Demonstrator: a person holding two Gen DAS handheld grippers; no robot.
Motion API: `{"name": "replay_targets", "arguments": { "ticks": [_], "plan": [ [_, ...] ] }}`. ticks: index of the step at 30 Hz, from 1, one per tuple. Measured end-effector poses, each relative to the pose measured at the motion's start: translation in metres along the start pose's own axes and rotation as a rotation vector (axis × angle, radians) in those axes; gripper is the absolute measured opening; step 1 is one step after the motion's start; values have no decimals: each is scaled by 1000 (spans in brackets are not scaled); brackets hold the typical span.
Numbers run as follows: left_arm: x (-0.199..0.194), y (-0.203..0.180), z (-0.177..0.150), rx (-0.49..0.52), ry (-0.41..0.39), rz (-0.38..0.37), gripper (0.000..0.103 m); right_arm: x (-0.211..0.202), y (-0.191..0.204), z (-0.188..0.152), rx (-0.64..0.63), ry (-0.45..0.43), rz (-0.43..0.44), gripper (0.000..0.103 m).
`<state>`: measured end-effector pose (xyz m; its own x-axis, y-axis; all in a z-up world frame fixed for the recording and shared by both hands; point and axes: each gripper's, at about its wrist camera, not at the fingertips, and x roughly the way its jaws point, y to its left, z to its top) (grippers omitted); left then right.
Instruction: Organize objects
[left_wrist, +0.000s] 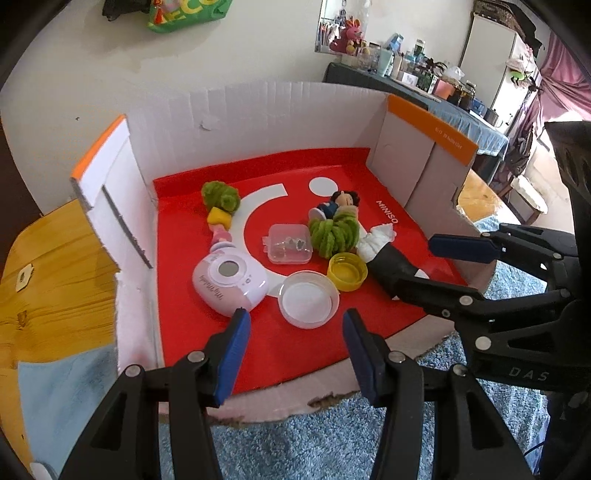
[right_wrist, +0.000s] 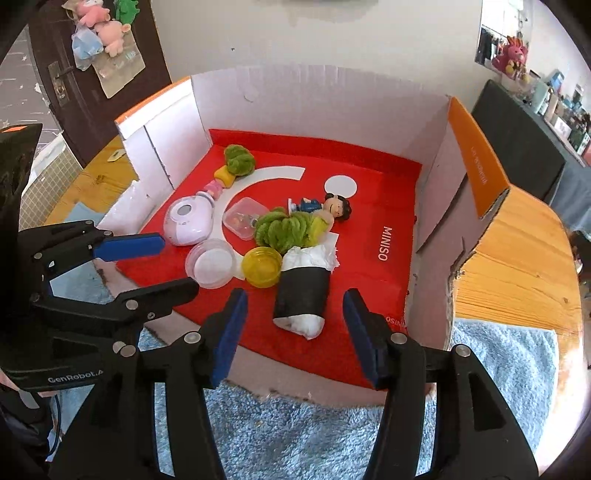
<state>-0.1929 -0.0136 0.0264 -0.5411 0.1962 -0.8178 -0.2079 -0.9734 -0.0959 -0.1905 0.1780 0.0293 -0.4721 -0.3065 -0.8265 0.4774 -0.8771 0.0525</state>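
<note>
On the wooden table (right_wrist: 517, 266), a red-floored cardboard box (right_wrist: 369, 288) holds toys.

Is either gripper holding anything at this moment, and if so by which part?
Nothing is held. The left gripper and the right gripper are both open, with nothing between their fingers, over the near edge of the cardboard box.

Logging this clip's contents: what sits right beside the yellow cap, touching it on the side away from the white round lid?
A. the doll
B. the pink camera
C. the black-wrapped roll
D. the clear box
C: the roll lies against the yellow cap, with the white lid on the cap's other side; both grippers are open and hold nothing.
</note>
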Motion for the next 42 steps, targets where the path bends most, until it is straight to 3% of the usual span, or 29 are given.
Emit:
{"name": "replay_targets", "arguments": {
  "ticks": [3,7,21,36,42],
  "plan": [
    [-5,0,-3,-4,-11,9,56,-4,3,-2,-3,-13,0,53],
    [-14,-1,-8,-8,-31,27,61,-11,7,-6,-2,-30,-4,63],
    [-38,-3,-21,-33,-83,62,69,-34,14,-21,13,-81,-5,70],
    [-56,1,-43,-71,-126,99,102,-52,23,-41,31,-117,-4,80],
    [-57,5,-52,-91,-125,118,103,-58,26,-49,43,-130,-7,80]
  ]
}}
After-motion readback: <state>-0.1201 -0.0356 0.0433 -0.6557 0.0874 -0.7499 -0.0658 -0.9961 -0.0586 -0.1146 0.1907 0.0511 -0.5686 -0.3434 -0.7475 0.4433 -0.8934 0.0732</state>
